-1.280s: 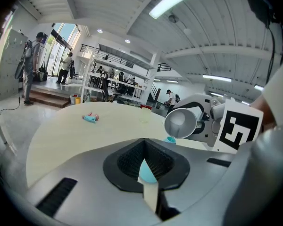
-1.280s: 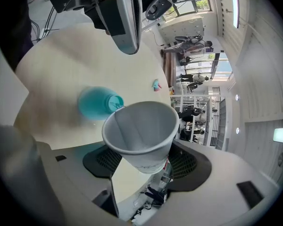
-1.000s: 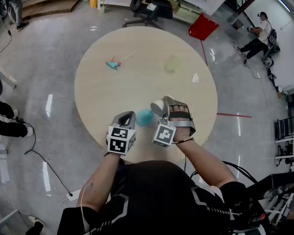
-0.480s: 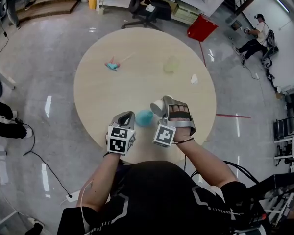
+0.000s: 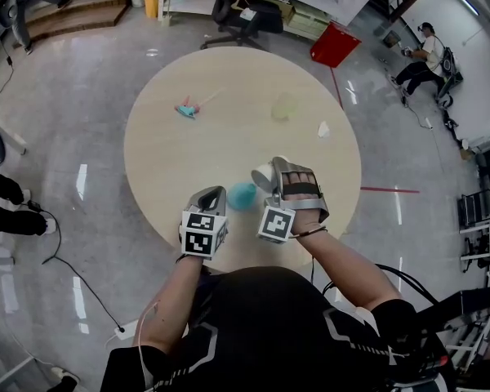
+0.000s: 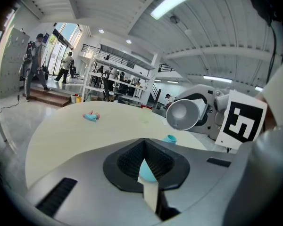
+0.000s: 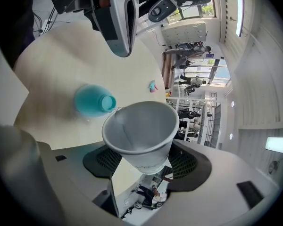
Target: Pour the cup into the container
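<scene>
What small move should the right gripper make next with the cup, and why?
Probably roll the cup back upright. The right gripper grips it tipped on its side, rim near the mouth of the teal container, and its inside looks empty in both gripper views, so pouring seems done.

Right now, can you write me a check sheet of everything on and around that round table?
Surface: round beige table.
Job's things: paper cup tipped sideways, rim beside the teal container; cup looks empty.
Clutter: teal-and-pink object, pale green object, white scrap.
Grippers: right gripper clamps the paper cup; left gripper jaws together, holding nothing.
Cables: black cable on the floor, left.
Surroundings: office chair, red bin, person at far right.
</scene>
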Demonstrator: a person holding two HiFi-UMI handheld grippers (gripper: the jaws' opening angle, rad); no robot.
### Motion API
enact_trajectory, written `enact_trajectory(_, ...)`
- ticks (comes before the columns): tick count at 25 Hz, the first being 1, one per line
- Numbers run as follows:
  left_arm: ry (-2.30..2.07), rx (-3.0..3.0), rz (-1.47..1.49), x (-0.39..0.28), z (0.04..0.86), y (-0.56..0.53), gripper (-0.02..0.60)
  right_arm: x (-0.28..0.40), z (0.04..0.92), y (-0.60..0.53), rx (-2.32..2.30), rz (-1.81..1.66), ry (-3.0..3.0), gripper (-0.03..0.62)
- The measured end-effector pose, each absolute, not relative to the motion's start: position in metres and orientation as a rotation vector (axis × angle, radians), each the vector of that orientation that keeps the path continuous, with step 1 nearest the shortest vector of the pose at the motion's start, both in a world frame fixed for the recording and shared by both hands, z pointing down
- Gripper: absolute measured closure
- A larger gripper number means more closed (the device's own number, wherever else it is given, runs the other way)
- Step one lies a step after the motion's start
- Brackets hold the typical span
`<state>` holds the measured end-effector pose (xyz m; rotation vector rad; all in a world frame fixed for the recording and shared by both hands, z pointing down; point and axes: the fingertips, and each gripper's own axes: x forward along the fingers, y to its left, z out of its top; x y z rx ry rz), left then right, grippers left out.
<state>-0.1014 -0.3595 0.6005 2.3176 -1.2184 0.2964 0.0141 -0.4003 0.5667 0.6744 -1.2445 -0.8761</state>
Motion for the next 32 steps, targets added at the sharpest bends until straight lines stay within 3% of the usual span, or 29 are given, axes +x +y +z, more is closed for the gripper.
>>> enact_trajectory(15, -1.226, 2.306, 0.33, -0.103, 0.602, -0.353, 0.592, 0.013, 0.58, -0.393, 0.722, -0.766, -1.335, 0.284)
enact_trajectory(32, -1.263, 2.307, 0.354, -0.1, 0.576, -0.355, 0.592, 0.049, 0.588, -0.387, 1.06, -0.149, -1.845, 0.284)
